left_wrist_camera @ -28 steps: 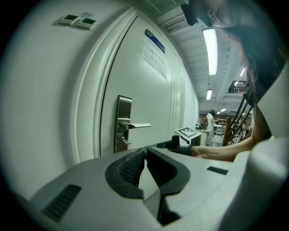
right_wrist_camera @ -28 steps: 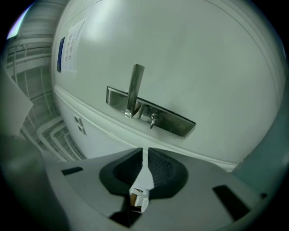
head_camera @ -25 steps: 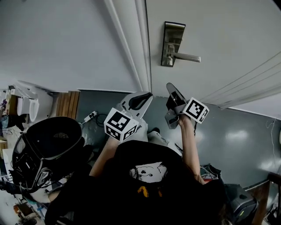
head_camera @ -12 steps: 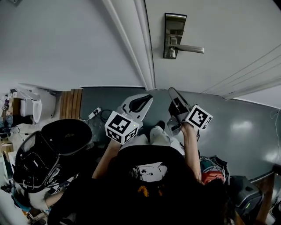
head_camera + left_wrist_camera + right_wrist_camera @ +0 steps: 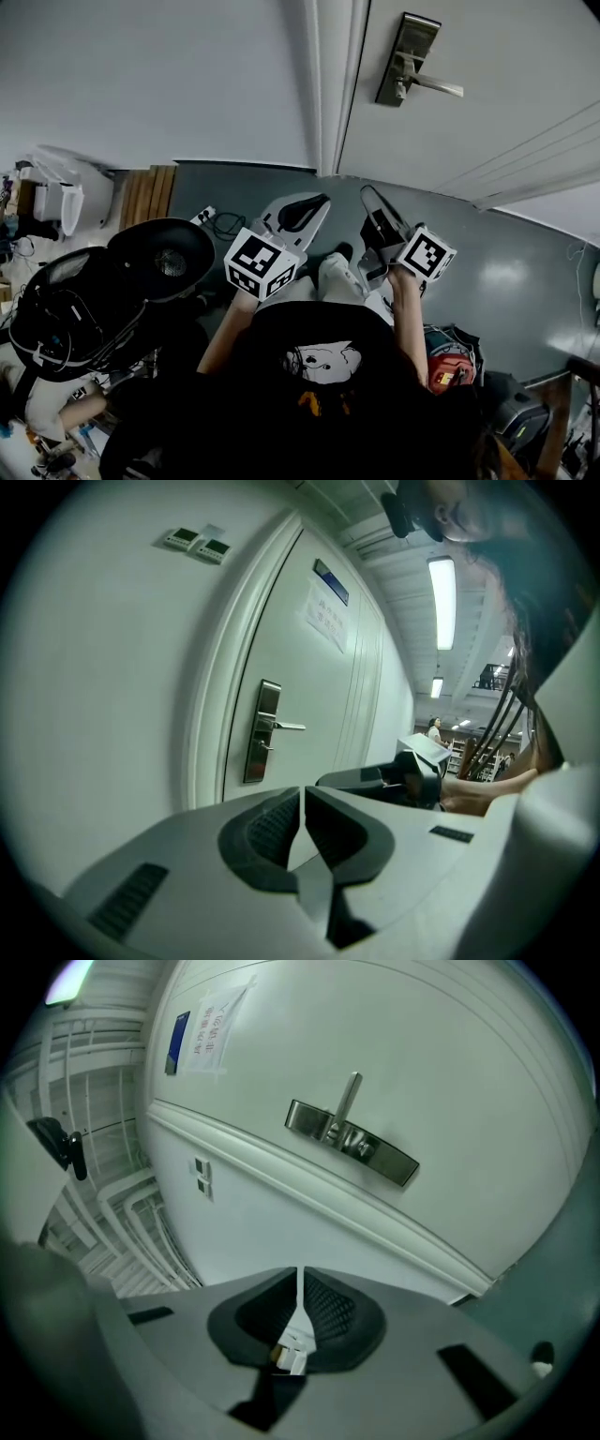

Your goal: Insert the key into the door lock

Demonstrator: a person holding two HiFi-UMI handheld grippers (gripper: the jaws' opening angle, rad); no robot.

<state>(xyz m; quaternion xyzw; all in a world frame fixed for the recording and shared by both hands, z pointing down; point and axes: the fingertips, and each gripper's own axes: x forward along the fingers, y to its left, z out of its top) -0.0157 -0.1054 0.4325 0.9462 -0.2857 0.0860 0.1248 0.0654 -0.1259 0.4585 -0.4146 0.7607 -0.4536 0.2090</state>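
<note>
Alignment matters most: the right gripper (image 5: 300, 1277), jaws pressed shut on what looks like a thin pale key with a brass-coloured base (image 5: 292, 1349), must square that blade to the brushed-metal lock plate with lever handle (image 5: 352, 1138), which sits well ahead of and above its tips. The keyhole is too small to make out. The left gripper (image 5: 302, 799) is closed on nothing. Only the right gripper view shows the key; the head view shows both grippers well short of the door.
</note>
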